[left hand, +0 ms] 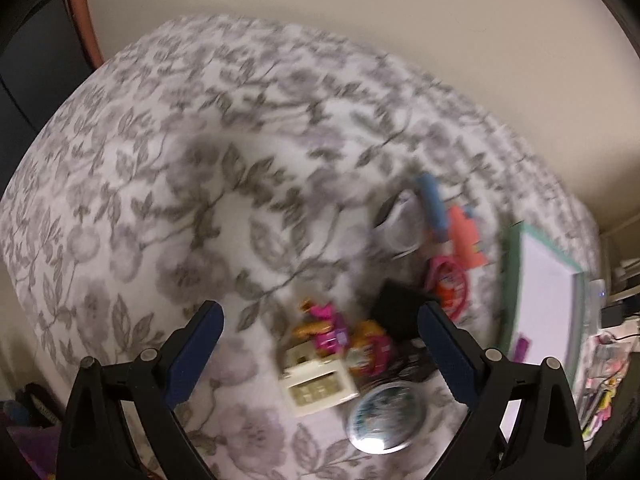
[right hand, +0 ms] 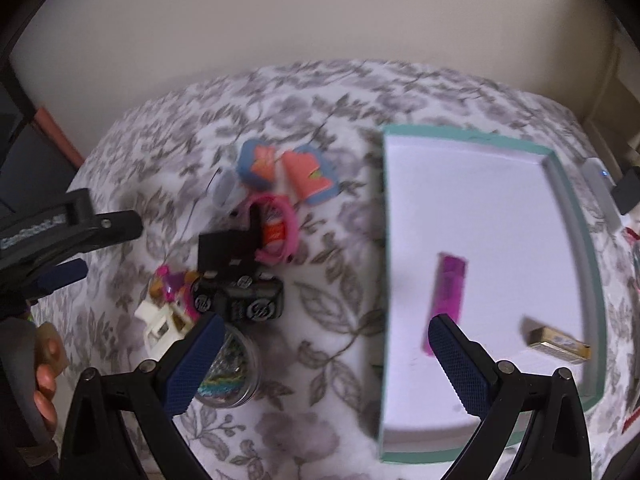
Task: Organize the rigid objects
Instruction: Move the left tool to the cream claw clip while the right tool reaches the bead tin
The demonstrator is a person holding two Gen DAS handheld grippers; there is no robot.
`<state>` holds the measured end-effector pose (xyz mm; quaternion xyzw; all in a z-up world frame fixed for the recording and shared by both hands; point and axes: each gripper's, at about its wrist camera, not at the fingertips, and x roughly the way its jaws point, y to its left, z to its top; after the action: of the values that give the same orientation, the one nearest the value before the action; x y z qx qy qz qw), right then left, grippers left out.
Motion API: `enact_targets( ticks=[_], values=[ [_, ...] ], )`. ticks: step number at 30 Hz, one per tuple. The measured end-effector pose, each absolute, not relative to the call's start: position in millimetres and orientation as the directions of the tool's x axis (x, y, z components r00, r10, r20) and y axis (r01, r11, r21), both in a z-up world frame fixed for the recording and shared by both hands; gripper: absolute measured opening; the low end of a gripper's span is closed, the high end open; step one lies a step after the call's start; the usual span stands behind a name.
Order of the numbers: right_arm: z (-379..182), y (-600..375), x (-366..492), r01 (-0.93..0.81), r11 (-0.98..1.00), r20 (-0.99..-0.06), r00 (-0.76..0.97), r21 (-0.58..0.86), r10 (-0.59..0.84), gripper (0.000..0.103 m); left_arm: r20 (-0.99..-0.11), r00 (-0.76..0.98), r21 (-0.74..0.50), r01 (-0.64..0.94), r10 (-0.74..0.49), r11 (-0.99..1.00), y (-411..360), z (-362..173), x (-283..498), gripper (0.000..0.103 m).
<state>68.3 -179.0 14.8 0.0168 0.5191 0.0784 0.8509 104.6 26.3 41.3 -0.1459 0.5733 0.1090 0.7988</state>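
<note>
Bed or table surface covered by white cloth point(left hand: 160, 200) with grey leaf and flower print. Plain cream wall point(right hand: 320, 12) behind it, evenly lit, no window in view. Dark furniture point(left hand: 36, 60) at far left with a reddish-brown strip point(left hand: 82, 20) beside it. Cluttered shelf area point(left hand: 616, 312) at right edge, blurred.

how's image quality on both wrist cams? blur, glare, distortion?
Left wrist: heavy motion blur smears the toy pile and floral cover; glare spot on the round tin; gripper fingers sharp. Right wrist: milder blur, white tray and purple item readable, tray edges soft. Both: strong fisheye bending, dark vignette corners.
</note>
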Motion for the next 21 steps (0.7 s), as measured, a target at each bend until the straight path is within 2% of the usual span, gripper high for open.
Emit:
enact_targets(
  ticks=[3,7,21],
  values=[
    [2.2,-166.7,68.4,-0.149,0.981,-0.897,0.406,0.126,0.177,0.103,-0.970,0.242,-0.069,-0.360,0.022,0.930,35.6,22.7,100.0,0.098],
    [-14.0,-153.0,68.9,-0.169,0.974,-0.914,0.350,0.154,0.205,0.103,-0.982,0.191,-0.076,-0.376,-0.003,0.924,47.9,6.5,92.1,0.098],
    [-30.1,-116.4,60.6,-0.273,0.949,-0.928,0.290,0.155,0.235,0.103,-0.987,0.155,-0.099,-0.348,-0.047,0.932,43.6,-0.4,86.6,0.098]
  ],
)
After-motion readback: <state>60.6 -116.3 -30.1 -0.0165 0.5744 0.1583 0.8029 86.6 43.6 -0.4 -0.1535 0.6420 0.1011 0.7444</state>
